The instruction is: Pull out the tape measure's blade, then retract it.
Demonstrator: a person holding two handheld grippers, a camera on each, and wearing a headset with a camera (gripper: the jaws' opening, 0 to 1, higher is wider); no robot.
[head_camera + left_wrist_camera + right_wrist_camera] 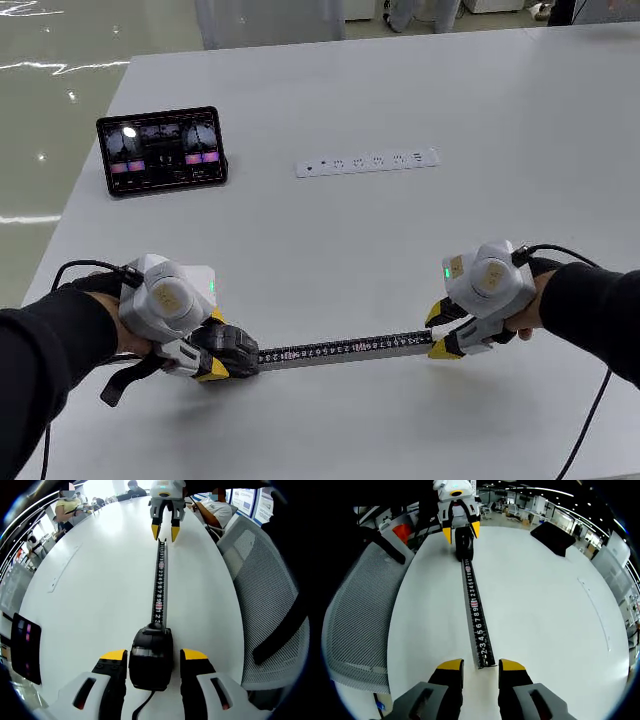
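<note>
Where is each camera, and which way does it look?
Head view: on the head, looking down at the table; sleeves, left gripper and right gripper show.
Left gripper view: on that gripper, facing along the blade; its fingers flank the tape measure.
Right gripper view: faces the opposite way; fingers flank the blade's tip.
Both share the blade.

Matt black tape measure case (151, 660), smooth white table (380, 240), glossy tablet screen (162, 150)
</note>
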